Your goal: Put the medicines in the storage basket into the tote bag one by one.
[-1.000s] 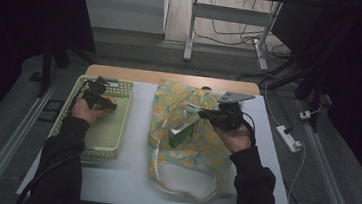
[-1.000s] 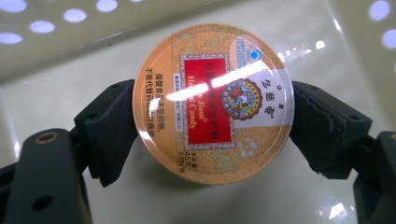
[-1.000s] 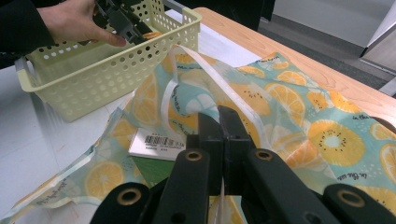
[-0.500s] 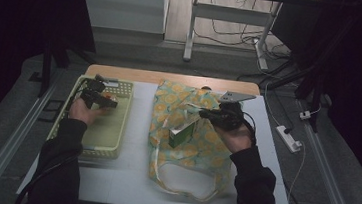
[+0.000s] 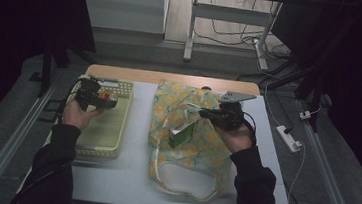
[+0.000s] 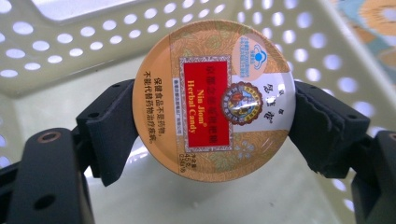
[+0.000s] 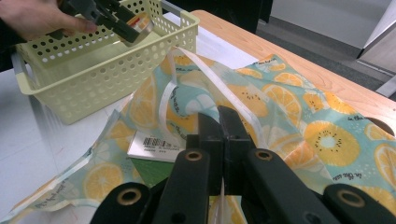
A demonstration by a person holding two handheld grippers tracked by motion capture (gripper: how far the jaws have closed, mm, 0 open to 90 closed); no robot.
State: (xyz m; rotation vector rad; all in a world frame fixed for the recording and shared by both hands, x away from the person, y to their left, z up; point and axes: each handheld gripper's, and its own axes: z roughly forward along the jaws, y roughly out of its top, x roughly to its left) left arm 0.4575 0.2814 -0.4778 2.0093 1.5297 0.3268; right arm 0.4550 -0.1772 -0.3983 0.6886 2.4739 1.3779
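A round orange candy tin (image 6: 212,100) with a red label is clamped at its rim between the jaws of my left gripper (image 6: 212,135), which is shut on it. In the high view the left gripper (image 5: 100,99) holds the tin (image 5: 105,96) above the far end of a pale yellow perforated basket (image 5: 100,139). My right gripper (image 7: 222,122) is shut on the white strap (image 7: 164,107) of a fruit-print cloth bag (image 7: 280,107) and lifts it. A green box (image 5: 182,134) with a white barcode label (image 7: 152,144) lies at the bag's mouth.
The bag (image 5: 184,152) lies spread over the middle of the white table (image 5: 126,182), its second strap (image 5: 180,190) looped toward the near edge. A wooden strip (image 5: 171,77) runs along the far edge. In the right gripper view, the basket (image 7: 93,70) stands to the bag's left.
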